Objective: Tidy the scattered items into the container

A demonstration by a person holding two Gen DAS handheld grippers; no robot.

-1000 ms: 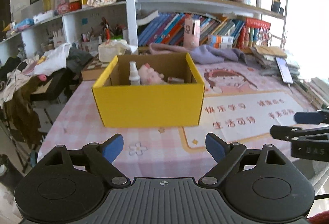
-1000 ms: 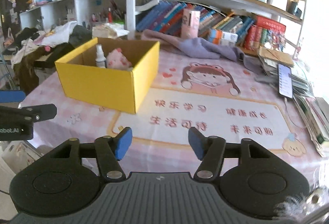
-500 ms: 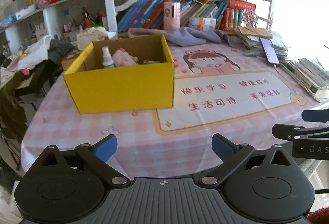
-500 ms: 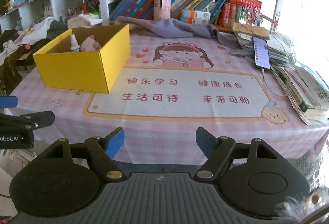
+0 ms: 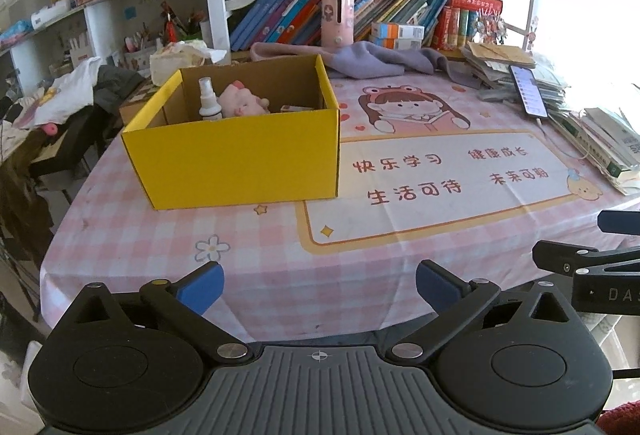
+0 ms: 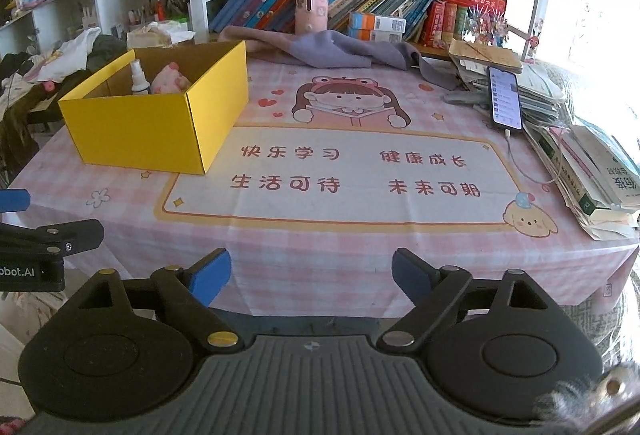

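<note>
Now left tool point(image 5: 318, 285) at frame bottom, jaws spreading wider, nothing between blue pads. Right tool point(image 6: 311, 273) likewise low in frame, jaws opening, gap bare. Both hover over near edge of counter point(image 5: 280, 259). Yellow box point(image 5: 240, 159) upper left of centre on pink cloth, holding spray bottle point(image 5: 209, 100) upright beside pink plush toy point(image 5: 242, 103). Phone point(image 6: 506, 97) upper right on paper stack.

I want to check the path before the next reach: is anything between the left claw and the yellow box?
Nothing visible stands in the way. Between the left claw, whose jaws are opening and hold nothing, and the yellow box lies only bare pink checked tablecloth. The box is open on top, with a spray bottle and pink plush toy inside.
</note>
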